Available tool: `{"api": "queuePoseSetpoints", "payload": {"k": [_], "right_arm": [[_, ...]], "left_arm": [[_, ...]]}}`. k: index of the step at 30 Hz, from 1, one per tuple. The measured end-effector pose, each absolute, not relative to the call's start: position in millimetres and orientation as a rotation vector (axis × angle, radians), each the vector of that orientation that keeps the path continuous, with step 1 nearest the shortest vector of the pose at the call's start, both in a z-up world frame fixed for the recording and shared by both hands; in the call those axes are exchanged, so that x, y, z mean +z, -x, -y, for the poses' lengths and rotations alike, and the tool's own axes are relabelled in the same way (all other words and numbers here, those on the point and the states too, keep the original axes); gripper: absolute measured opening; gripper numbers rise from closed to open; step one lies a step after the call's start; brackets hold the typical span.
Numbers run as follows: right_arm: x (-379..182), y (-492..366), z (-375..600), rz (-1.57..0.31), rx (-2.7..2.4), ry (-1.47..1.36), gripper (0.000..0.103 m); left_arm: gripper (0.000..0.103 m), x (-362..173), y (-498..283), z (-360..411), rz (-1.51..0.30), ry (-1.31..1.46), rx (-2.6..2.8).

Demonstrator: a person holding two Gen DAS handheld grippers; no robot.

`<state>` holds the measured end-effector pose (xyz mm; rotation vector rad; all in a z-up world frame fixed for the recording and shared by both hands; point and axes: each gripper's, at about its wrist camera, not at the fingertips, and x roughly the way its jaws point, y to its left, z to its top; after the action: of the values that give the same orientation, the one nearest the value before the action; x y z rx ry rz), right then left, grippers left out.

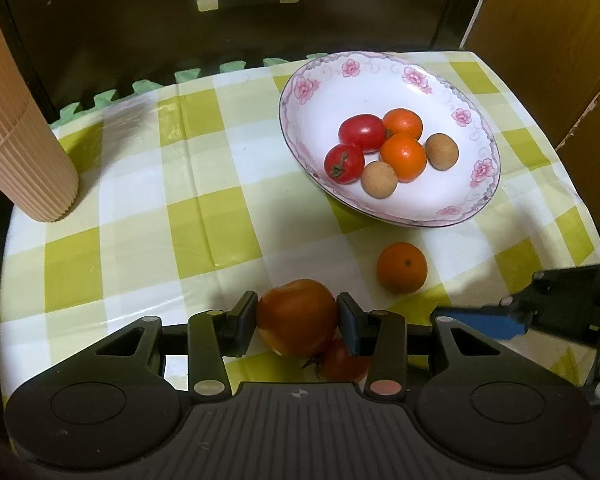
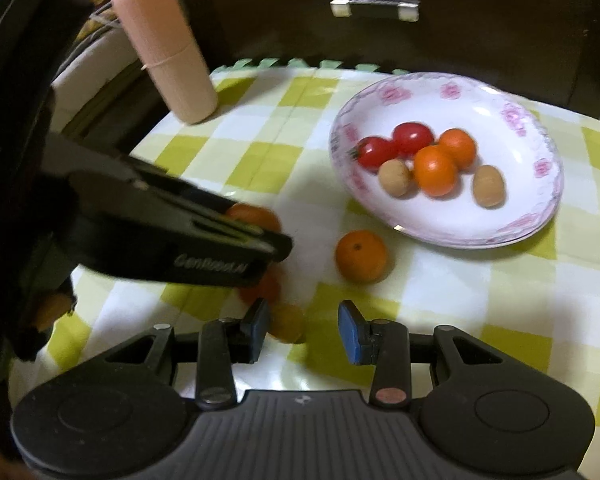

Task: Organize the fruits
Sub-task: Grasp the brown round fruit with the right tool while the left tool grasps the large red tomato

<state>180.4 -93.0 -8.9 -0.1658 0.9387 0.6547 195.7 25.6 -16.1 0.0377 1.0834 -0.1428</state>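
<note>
Holding one tomato (image 1: 297, 321), left tongs (image 1: 297, 322), six fruits plated (image 1: 392, 136)

A large reddish-orange tomato (image 1: 298, 316) sits clamped between the pads of the left hand-held gripper (image 1: 297, 322) near the front edge of the tabletop (image 1: 140, 200), a smaller red tomato (image 1: 346, 360) just beneath it. A loose orange (image 1: 401, 267) lies on the checked cloth beside the plate (image 1: 440, 208), which holds two cherry tomatoes (image 1: 362, 133), two oranges (image 1: 403, 157) and two tan round fruits (image 1: 379, 179) toward the back right corner
</note>
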Motion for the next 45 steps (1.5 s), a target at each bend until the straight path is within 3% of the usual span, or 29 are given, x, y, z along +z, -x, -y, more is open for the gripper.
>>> {"api": "queuePoseSetpoints", "payload": {"k": [15,19,45], "right_arm": [[-17.7,-177.0,87.9,-0.941,0.653,0.184,0.037],[-18.2,-170.0,80.2,-0.925,0.655,0.241,0.026],[-8.5,-173.3,92.0,-0.899,0.589,0.199,0.026]], "left_arm": [[0.053,-21.4,-196.2,-19.9,-1.091,-0.079,-0.139],[0.055,-22.2,-196.4,-18.8,-1.092,-0.081,-0.134],[0.051,-13.7,-193.6,-24.5,-1.072,-0.052,-0.124]]}}
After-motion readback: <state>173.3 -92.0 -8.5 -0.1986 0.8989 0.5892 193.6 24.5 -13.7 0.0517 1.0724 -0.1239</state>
